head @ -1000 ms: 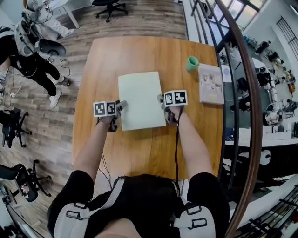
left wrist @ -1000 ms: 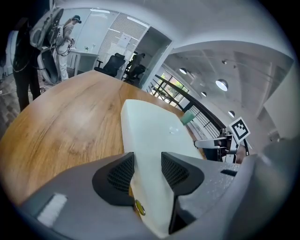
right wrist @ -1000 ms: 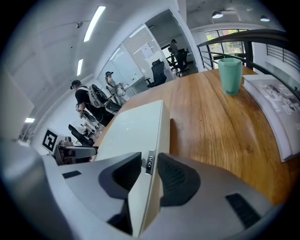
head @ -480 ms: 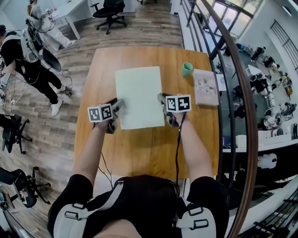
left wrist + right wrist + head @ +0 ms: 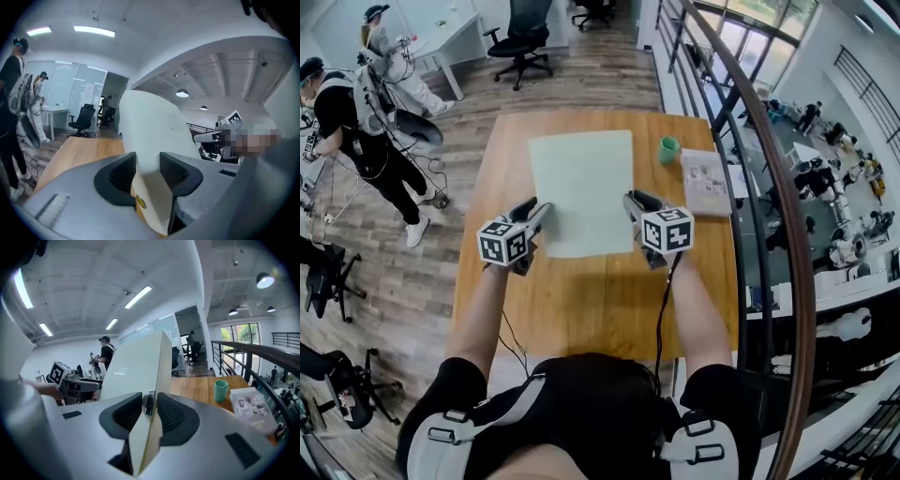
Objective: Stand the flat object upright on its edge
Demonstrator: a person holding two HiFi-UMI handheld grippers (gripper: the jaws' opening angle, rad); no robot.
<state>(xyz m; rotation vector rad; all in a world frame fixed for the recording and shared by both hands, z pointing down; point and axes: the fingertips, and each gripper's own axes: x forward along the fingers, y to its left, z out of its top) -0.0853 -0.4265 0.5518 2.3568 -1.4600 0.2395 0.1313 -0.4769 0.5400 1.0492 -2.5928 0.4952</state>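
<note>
the pale green flat board (image 5: 581,187) is held tilted over the wooden table (image 5: 600,309). the left gripper (image 5: 534,214) and right gripper (image 5: 633,202) pinch its opposite side edges, their jaws having just been closing on it.

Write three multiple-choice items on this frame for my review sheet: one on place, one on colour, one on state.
1. Where does the cup stand? A on the board; B between board and booklet; C on the booklet.
2. What colour is the board? A red; B black; C pale green.
3. The right tongs are: A shut on the board's edge; B open, empty; C holding the cup.
Key: B, the head view shows it there; C, plain in every view; A, they clamp the edge.
</note>
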